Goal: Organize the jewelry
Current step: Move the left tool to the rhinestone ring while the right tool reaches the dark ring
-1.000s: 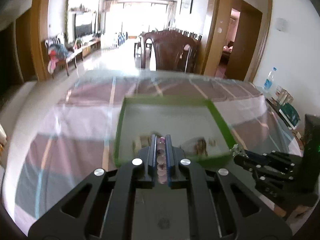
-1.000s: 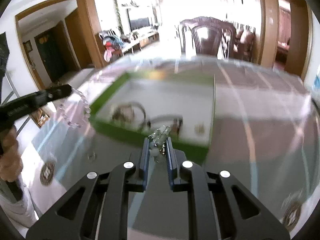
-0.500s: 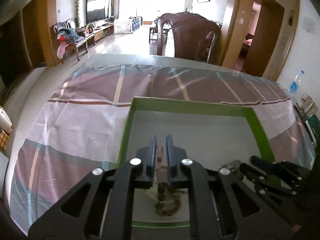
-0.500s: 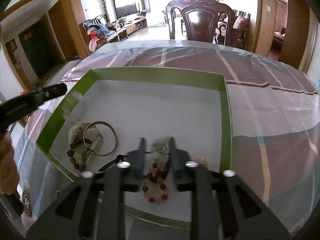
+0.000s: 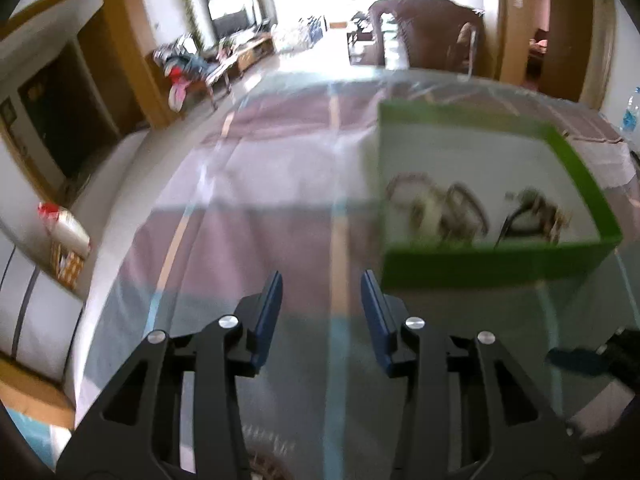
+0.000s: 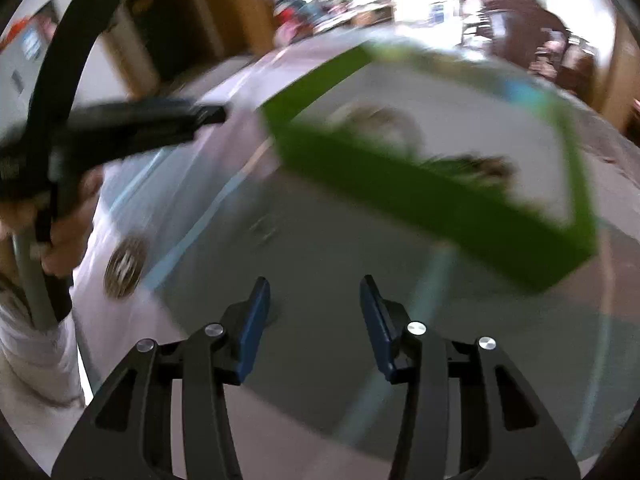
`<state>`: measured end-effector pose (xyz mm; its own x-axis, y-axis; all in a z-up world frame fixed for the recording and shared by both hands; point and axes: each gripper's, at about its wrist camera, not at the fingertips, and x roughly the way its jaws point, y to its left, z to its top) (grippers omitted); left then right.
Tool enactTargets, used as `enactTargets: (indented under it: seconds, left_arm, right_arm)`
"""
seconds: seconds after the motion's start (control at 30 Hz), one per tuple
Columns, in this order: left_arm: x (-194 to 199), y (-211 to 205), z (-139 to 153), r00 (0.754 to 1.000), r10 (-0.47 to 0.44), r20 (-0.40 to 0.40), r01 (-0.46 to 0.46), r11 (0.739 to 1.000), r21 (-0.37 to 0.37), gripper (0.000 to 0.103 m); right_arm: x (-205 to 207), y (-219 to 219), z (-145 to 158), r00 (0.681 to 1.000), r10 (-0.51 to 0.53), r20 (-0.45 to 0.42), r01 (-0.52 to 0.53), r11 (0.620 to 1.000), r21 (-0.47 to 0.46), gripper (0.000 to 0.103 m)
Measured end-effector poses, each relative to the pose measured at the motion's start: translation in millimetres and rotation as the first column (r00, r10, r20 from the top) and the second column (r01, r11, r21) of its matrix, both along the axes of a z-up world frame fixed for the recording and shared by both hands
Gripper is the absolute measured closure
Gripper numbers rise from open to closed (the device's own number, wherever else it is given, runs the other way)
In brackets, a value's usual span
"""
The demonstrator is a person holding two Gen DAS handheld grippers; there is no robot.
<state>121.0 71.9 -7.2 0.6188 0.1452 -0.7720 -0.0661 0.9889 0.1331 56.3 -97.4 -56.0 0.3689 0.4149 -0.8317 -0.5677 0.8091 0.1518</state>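
Both grippers now out of the shallow green-walled cardboard box w/ white floor: left gripper and right gripper have jaws spread wide, nothing between them. A sec ago each pinched a bead string. Jewelry pile, blurry, prob. bangles and bead bracelets, sits mid-right of frame inside box, so both drops look done

Home: dining chair, TV lounge behind.
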Motion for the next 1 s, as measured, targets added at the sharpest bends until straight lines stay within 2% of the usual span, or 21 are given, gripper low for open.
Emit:
enactTargets:
  seconds: [0.13,0.2,0.23,0.27,0.3,0.47,0.6,0.73,0.87,0.9,1.0]
  left_arm:
    - [-16.5,11.5,-13.3,0.999,0.016,-0.030,-0.017,0.999,-0.028,0.059]
    - [-22.3,13.6,-16.7,0.999,0.013,-0.037,-0.014,0.999,-0.047,0.059]
    - [-25.0,13.5,-18.3,0.999,0.007,-0.039,-0.009,0.998,-0.058,0.059]
    - [-26.7,13.2,-20.0,0.999,0.002,-0.040,-0.005,0.998,-0.066,0.059]
    - [-28.4,12.6,-21.7,0.999,-0.003,-0.040,0.000,0.997,-0.072,0.059]
    - [-29.1,0.0,-29.4,0.998,-0.037,-0.049,0.032,0.994,-0.106,0.059]
    - [-28.9,-22.7,-37.1,0.993,-0.096,-0.063,0.088,0.989,-0.115,0.059]
    - [-26.0,-43.9,-48.0,0.986,-0.146,-0.085,0.136,0.985,-0.110,0.059]
    - [-19.5,-54.0,-63.3,0.981,-0.150,-0.123,0.138,0.986,-0.097,0.058]
    - [-19.3,-55.8,-65.4,0.980,-0.153,-0.124,0.141,0.985,-0.098,0.055]
    - [-21.7,-59.7,-66.2,0.981,-0.159,-0.112,0.150,0.985,-0.088,0.053]
  right_arm:
    - [-13.1,33.5,-16.1,0.997,0.070,0.025,-0.068,0.993,-0.093,0.058]
    - [-10.1,38.8,-24.1,0.998,0.056,0.021,-0.053,0.990,-0.127,0.065]
    - [-8.9,37.5,-23.4,0.998,0.049,0.038,-0.044,0.991,-0.127,0.070]
    - [-8.3,37.3,-23.4,0.998,0.041,0.042,-0.035,0.990,-0.136,0.079]
    - [-6.9,35.1,-23.2,0.999,0.030,0.033,-0.026,0.991,-0.133,0.082]
    - [-3.8,13.5,-23.8,0.999,-0.036,0.012,0.037,0.992,-0.124,0.082]
    - [-2.7,-17.8,-22.9,0.987,-0.157,0.032,0.160,0.977,-0.141,0.082]
    - [-5.0,-45.1,-23.0,0.969,-0.247,0.027,0.249,0.963,-0.100,0.082]
    - [-8.6,-56.6,-26.3,0.956,-0.291,0.030,0.292,0.953,-0.082,0.082]
    - [-8.3,-56.1,-26.7,0.954,-0.297,0.035,0.298,0.951,-0.082,0.082]
    - [-10.3,-62.4,-26.2,0.949,-0.313,0.037,0.315,0.947,-0.069,0.082]
